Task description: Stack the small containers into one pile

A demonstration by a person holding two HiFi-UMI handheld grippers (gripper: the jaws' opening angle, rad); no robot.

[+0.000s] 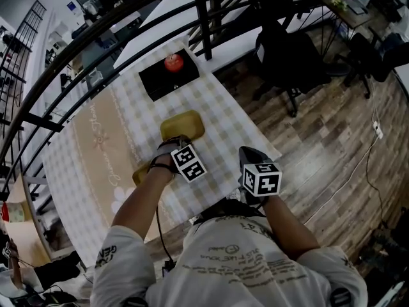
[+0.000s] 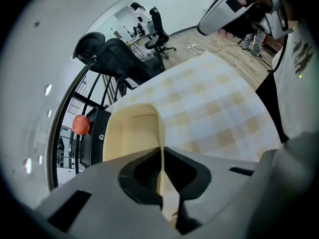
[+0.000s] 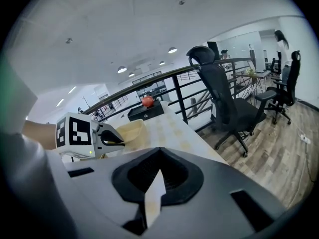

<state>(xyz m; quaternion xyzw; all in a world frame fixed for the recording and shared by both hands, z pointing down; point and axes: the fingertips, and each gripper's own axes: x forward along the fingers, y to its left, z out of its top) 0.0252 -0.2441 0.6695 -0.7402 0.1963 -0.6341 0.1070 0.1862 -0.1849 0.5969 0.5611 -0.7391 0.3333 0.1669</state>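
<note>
**Left gripper has one container by its wall; the pile is not yet begun**

The container (image 1: 183, 124), a shallow yellow tray, sits mid-table on the checked cloth (image 1: 223, 107). The left gripper (image 1: 174, 143) holds it at the near end. In the left gripper view the jaws are pressed onto its thin right wall, one inside the tray and one outside. I cannot tell whether the tray rests on the cloth or is just clear of it.

A second yellow piece (image 1: 140, 171) shows under the left forearm, near the table's front edge. It is probably another container, but most of it is hidden.

The right gripper (image 3: 159, 158) hangs off the table's near right corner. Its jaws are pressed together with nothing between them.

Beyond the tray, at the far end of the cloth, stands a black box (image 1: 160, 82) with a red apple (image 1: 173, 62) on top.

This looks like the pick-up step. Next, the held tray likely has to be lifted level, carried over its partner, squared with it and lowered in. A one-wall pinch may let the tray tilt, so the free gripper could steady the lower one.
</note>
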